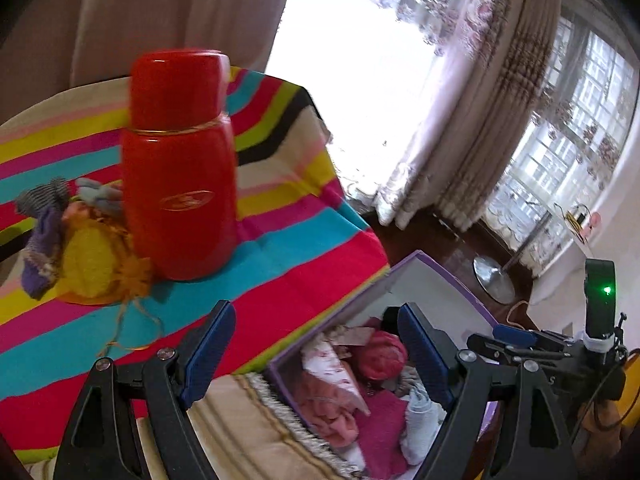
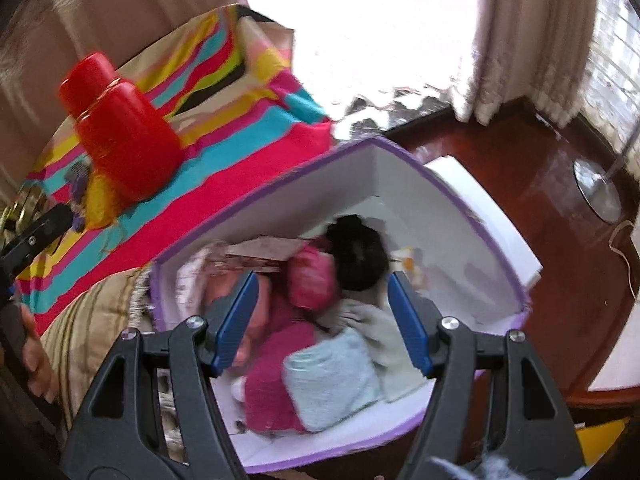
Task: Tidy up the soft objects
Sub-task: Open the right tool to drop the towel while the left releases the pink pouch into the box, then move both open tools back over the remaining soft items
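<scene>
Red flask (image 1: 180,168), rainbow-striped cloth (image 1: 304,240)

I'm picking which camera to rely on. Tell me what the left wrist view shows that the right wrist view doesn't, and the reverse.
Only the left wrist view: the purple knitted sock, the yellow pouch and the right gripper from the side. Only the right wrist view: the light blue towel and a black item deep in the bin. Both: the red flask, the striped cloth, the purple-edged bin.
</scene>
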Demonstrator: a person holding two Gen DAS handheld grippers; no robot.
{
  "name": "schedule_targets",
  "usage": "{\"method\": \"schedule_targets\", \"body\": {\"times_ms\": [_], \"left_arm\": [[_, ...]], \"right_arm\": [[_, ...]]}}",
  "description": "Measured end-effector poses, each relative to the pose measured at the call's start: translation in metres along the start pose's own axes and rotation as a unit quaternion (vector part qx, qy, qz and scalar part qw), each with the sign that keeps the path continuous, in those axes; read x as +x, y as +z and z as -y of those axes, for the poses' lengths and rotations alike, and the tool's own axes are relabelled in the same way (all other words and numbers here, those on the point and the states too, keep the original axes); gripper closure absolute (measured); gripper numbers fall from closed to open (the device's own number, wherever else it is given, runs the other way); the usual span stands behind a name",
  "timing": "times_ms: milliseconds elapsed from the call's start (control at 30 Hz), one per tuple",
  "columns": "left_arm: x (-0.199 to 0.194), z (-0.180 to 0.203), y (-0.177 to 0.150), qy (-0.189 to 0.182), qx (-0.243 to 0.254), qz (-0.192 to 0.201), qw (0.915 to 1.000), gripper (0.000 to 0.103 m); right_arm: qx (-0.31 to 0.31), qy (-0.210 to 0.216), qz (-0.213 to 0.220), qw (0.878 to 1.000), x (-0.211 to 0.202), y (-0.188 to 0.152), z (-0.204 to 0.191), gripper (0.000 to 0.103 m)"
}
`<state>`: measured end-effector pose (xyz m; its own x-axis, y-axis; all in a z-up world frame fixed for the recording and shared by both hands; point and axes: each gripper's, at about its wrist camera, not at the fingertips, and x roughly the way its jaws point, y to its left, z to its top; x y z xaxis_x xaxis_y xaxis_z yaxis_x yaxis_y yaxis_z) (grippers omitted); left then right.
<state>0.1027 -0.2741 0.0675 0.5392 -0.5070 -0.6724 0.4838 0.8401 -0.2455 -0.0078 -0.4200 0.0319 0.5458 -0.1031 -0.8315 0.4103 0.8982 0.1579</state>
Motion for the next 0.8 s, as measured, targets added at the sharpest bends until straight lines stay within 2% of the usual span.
{"method": "schedule_targets", "body": {"times_ms": [167,367,800], "left_arm": [[-0.016,-0.034,0.0,0.008,-0.027,0.018,0.9994,0.019],[-0.035,-0.085,-0.007,0.032,-0.072,0.033,0.9963,0.019],[-0.062,-0.181,-0.017,0.076,-0.158,0.055,0.983,0.019]], "right_arm": [[-0.031,0.04,0.006,0.999,0.0,0.006,-0.045,0.033],[-0.075,0.059,0.001,0.995,0.007,0.01,-0.095,0.033],[-0.175,0.092,0.001,0.98,0.021,0.012,-0.202,0.033]]}}
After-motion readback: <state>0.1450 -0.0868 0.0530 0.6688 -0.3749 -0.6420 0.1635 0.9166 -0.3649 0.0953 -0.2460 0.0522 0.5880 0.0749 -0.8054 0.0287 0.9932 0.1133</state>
